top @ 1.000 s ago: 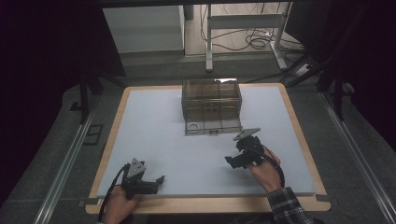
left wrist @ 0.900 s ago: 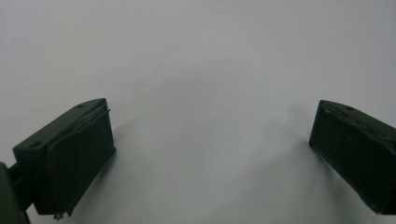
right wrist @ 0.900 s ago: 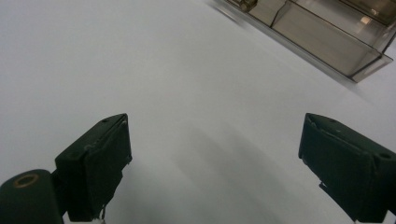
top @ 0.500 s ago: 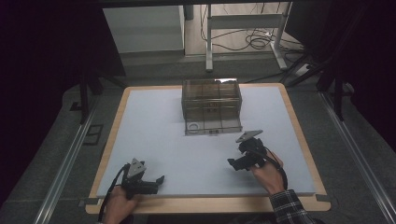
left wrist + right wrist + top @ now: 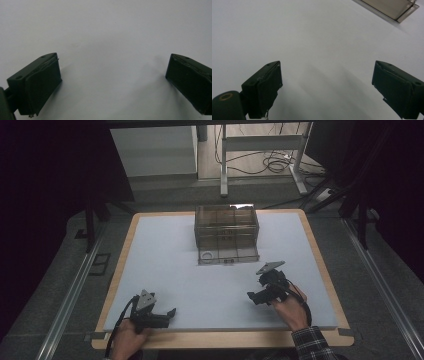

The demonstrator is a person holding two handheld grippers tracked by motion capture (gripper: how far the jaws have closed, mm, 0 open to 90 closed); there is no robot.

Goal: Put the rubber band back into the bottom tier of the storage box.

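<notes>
Both grippers sit low on my side of the table, with the clear compartment box (image 5: 226, 233) as my landmark at the far middle of the white table top (image 5: 165, 255). Left gripper (image 5: 170, 312) rests on the surface near the front edge, well apart from the box and off to its left, held by my left hand (image 5: 127, 339); in the left gripper view (image 5: 110, 82) its two black jaws stand wide apart with bare white surface between them and nothing held. Right gripper (image 5: 251, 297) is nearer the box but still apart from it, in front of the box's right corner, with my right hand (image 5: 291, 310) and a checked sleeve (image 5: 314, 343) behind it. From the right gripper view (image 5: 325, 90) I see its jaws spread wide as well, empty, and a corner of the box's open front flap (image 5: 390, 8) at the upper right. I can make out a small ring-shaped item (image 5: 206, 254) on that flap but cannot tell what it is.
</notes>
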